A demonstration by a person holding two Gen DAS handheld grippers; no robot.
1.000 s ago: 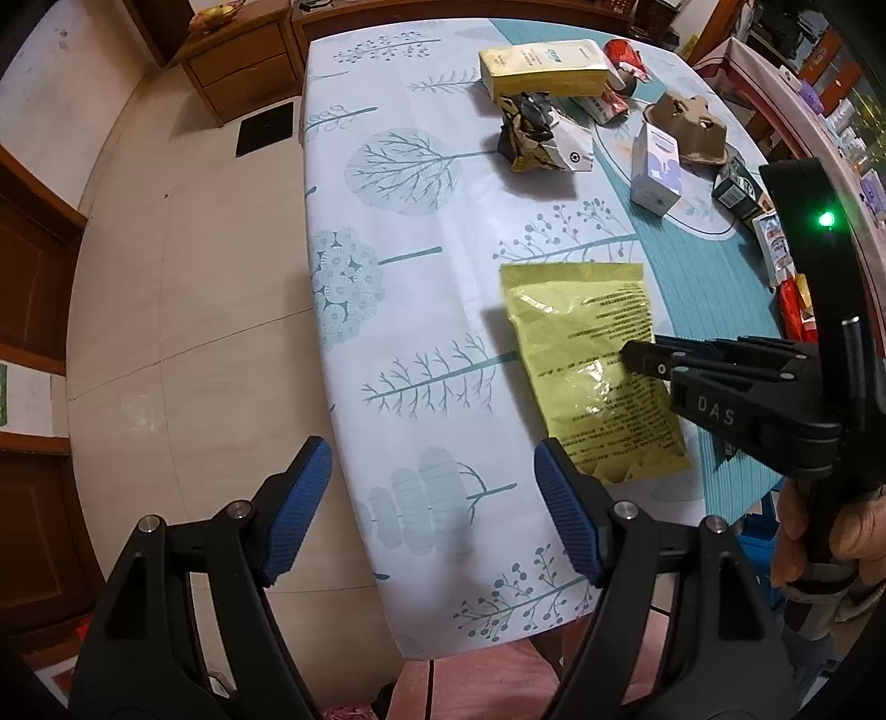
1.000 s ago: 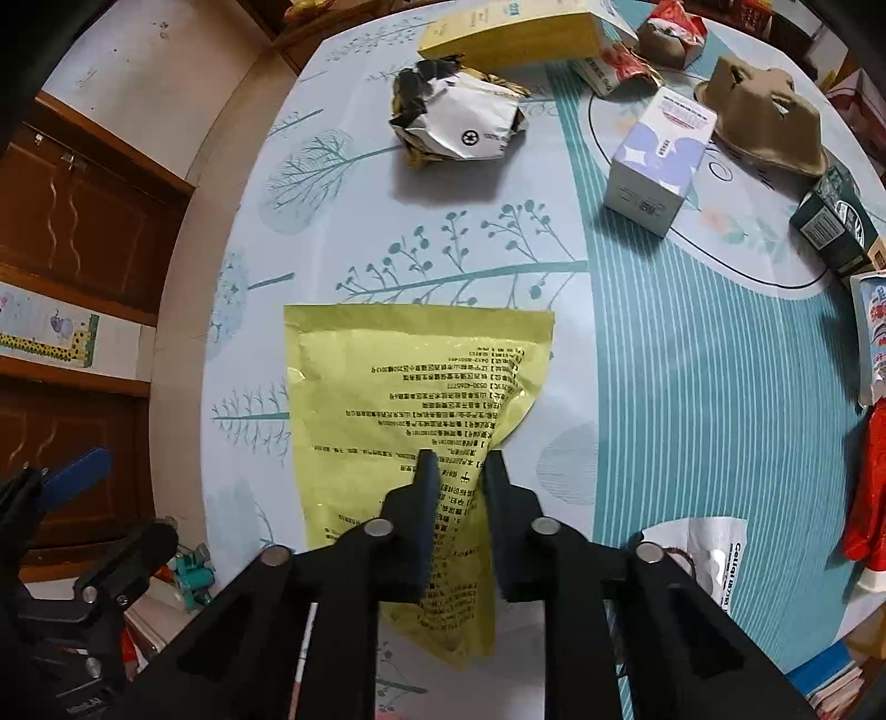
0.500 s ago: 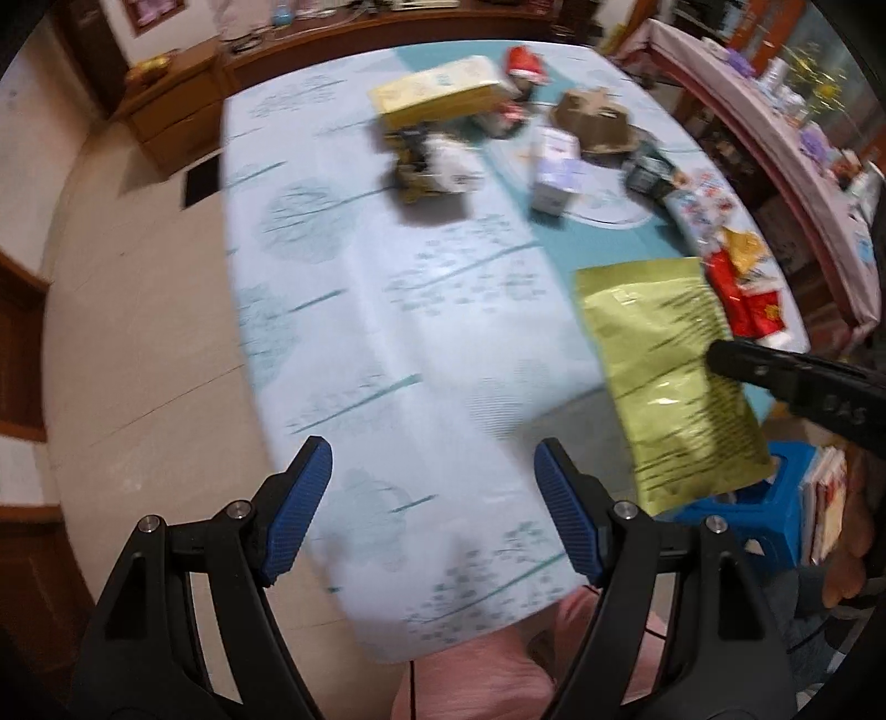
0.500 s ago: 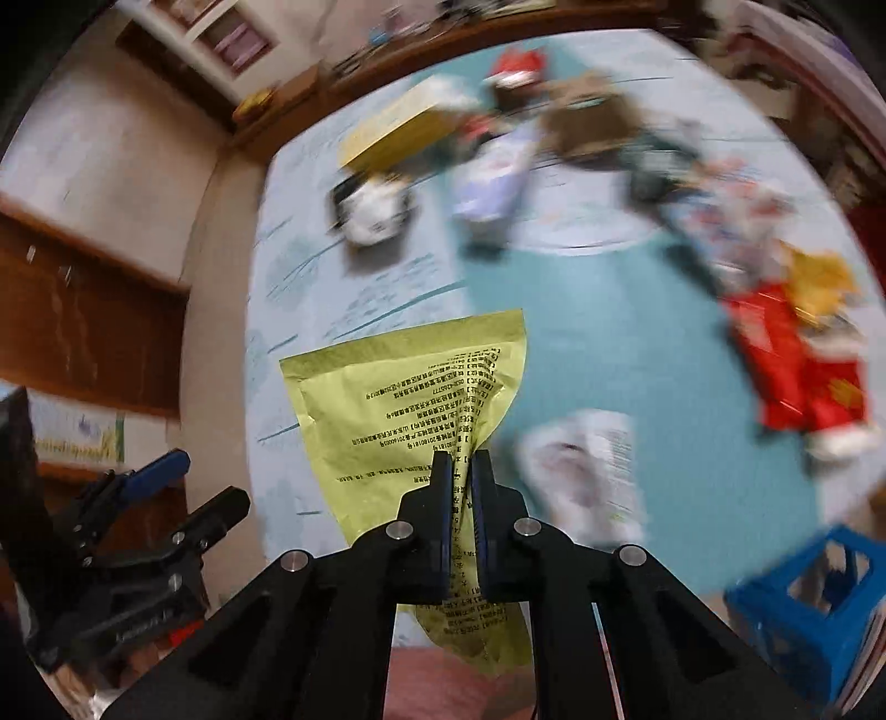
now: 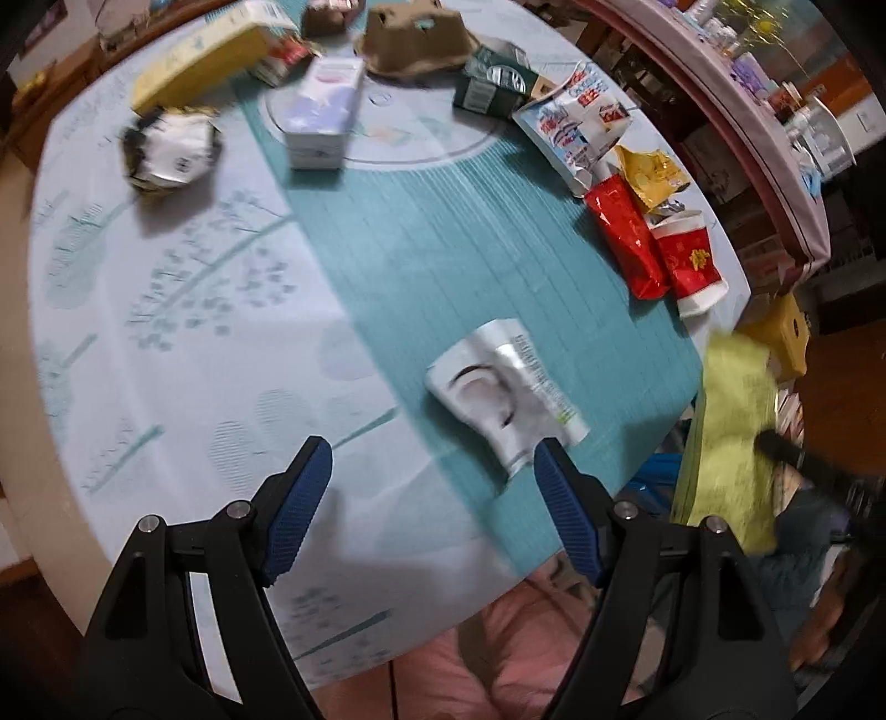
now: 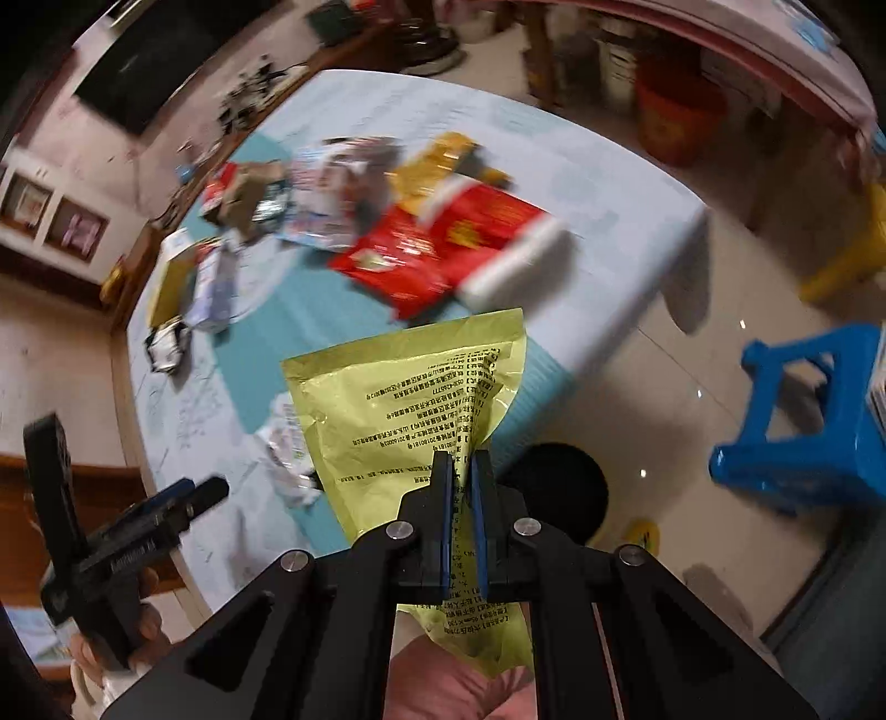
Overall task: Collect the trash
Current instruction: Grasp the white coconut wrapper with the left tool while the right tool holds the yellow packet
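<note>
Your right gripper [image 6: 460, 520] has its blue-lined fingers pinched on the yellow-green foil pouch [image 6: 410, 399], a flat, glossy bag with black print that creases into a fold where the jaws bite it. The pouch hangs off the table's near edge, over glossy floor tiles. Just beyond the fingers on the right sits a round black opening [image 6: 559, 487], and farther right a blue plastic stool [image 6: 808, 426].

Your left gripper [image 5: 432, 493] is spread wide, its ribbed blue pads [image 5: 299, 498] holding nothing, poised over the near edge of the table [image 5: 166, 310], which wears a pale cloth printed with trees and a ribbed teal band. Just ahead of its right finger lies a crumpled silver-white wrapper [image 5: 498, 387]. Farther ahead and to the right are a red foil packet [image 5: 626, 238] and a red paper cup [image 5: 692, 260] lying side by side. Farther still stand a white carton [image 5: 324, 111], a crushed silvery bag [image 5: 171, 147] to its left, and a brown moulded pulp tray [image 5: 418, 41].
</note>
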